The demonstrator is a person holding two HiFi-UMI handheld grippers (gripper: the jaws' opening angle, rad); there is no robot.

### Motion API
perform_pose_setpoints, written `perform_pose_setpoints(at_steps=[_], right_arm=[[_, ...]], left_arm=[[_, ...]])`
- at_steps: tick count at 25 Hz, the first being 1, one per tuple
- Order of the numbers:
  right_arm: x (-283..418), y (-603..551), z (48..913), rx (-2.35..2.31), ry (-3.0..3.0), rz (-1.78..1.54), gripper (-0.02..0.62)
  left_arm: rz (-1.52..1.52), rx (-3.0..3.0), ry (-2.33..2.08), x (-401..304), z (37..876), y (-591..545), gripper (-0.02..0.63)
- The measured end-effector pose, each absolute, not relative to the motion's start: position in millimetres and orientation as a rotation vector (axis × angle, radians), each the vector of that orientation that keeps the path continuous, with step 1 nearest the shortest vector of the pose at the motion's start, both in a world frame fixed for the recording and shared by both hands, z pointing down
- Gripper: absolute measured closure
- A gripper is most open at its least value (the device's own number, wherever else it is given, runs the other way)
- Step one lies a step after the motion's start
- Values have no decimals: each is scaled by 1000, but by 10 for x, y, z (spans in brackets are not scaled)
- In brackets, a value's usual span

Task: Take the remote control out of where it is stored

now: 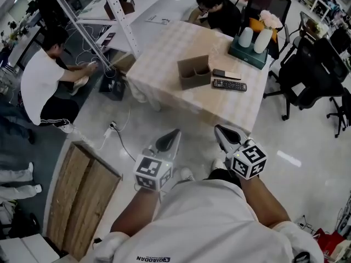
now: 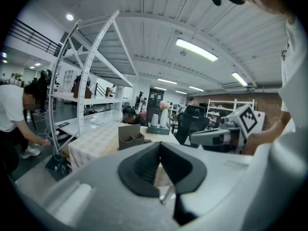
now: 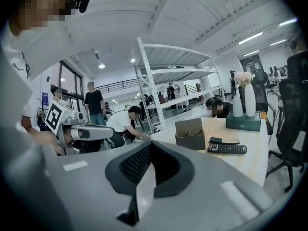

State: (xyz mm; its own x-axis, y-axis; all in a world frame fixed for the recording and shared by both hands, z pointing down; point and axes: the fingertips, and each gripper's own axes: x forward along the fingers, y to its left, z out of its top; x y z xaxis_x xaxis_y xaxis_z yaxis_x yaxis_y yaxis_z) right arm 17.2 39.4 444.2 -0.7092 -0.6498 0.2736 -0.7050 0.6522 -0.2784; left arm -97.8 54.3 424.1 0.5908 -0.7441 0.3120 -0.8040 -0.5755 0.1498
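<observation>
A brown cardboard holder [image 1: 194, 72] stands on the table [image 1: 164, 53] with the checked cloth. Two black remote controls lie just right of it, a plain one [image 1: 226, 74] and a buttoned one [image 1: 230, 85]. Both grippers hang over the floor short of the table's near edge, well apart from the remotes. My left gripper [image 1: 168, 139] is shut and holds nothing. My right gripper [image 1: 226, 135] is shut and empty too. The left gripper view shows its jaws [image 2: 160, 146] closed, with the holder [image 2: 131, 136] beyond. In the right gripper view the jaws [image 3: 150, 144] meet, and the holder [image 3: 189, 134] and buttoned remote [image 3: 227, 148] lie ahead.
A green tray [image 1: 249, 48] with two white vases stands at the table's far right. A person sits behind the table; another crouches at the left by cables and a white metal rack [image 1: 118, 15]. Office chairs [image 1: 307, 75] stand right. A wooden panel [image 1: 82, 196] lies on the floor left.
</observation>
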Motion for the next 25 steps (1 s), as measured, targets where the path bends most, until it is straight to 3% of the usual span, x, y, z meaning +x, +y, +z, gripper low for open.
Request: perform_pose_setpoints(at_steps=[25], right_arm=[[806, 187, 4418, 973, -2737, 519, 589]], left_arm=[[316, 2508, -1350, -211, 4168, 394, 603]])
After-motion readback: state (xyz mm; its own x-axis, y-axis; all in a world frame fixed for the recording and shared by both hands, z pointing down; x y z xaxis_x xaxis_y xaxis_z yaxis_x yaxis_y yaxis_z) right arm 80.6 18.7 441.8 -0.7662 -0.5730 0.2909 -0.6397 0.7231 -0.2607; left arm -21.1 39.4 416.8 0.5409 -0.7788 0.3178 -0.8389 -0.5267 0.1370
